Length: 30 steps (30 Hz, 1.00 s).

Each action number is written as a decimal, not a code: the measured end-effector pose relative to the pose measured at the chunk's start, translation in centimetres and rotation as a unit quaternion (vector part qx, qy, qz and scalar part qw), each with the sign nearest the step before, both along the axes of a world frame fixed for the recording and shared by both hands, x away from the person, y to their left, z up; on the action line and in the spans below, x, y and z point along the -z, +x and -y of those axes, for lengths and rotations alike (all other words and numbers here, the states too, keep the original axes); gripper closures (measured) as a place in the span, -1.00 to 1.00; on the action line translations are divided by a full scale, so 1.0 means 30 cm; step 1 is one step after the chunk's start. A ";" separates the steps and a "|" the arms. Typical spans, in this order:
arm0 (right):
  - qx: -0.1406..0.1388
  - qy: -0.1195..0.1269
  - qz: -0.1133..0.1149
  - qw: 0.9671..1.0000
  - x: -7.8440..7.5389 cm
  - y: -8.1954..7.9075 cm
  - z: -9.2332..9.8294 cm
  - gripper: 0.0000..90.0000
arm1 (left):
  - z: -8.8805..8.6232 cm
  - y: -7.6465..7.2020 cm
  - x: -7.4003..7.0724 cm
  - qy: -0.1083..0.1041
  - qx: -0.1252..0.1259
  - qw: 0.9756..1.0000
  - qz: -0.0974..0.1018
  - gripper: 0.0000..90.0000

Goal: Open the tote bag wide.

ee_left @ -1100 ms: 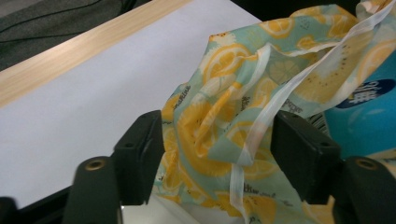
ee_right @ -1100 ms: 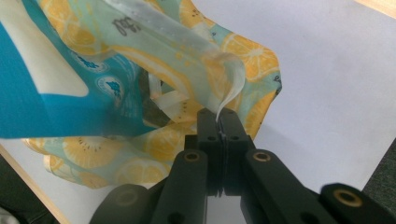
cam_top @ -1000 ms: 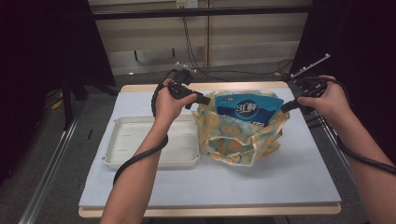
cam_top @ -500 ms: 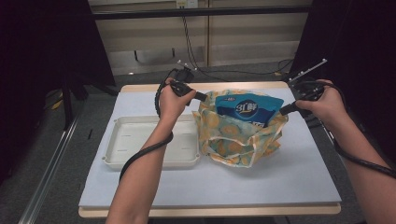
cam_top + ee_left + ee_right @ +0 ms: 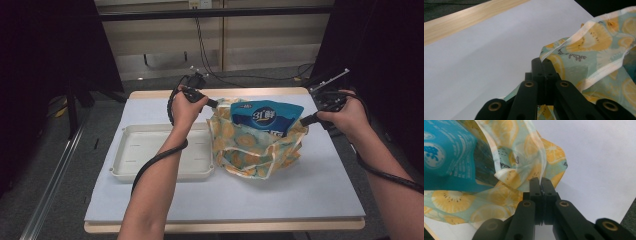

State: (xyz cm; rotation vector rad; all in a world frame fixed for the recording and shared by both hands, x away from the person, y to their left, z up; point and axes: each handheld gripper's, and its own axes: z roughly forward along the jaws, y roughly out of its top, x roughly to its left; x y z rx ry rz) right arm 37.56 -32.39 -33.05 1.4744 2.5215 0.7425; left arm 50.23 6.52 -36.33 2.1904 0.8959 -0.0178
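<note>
The lemon-print bag stands on the tabletop just beside a white tray — blue packet inside; the left hand-held gripper and right hand-held gripper each pinch its rim, jaws clenched on fabric — one per side

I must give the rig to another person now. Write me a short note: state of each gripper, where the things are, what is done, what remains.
Left gripper: shut on the bag's left rim.
Right gripper: shut on the bag's right rim.
The bag, with a lemon print, stands on the white mat, held open between both grippers. The blue pouch stands in it, its top sticking out above the rim.
The white tray lies left of the bag, with nothing in it.
Done: pouch is in the bag, both rims gripped.
Left, probably: settle the pouch lower or release the rims; keep both grips even so the bag does not tip.
</note>
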 end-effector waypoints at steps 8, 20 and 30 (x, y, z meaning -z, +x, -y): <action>0.001 0.003 -0.002 1.000 0.032 -0.001 0.021 0.99 | -0.001 0.012 0.020 0.007 -0.001 1.000 -0.001 1.00; 0.008 0.002 -0.009 1.000 0.074 -0.005 0.030 1.00 | 0.012 0.014 0.025 -0.011 -0.008 1.000 -0.004 0.99; 0.007 0.000 -0.016 1.000 0.077 -0.024 0.038 1.00 | -0.031 -0.039 -0.030 -0.048 -0.022 0.999 0.015 -0.12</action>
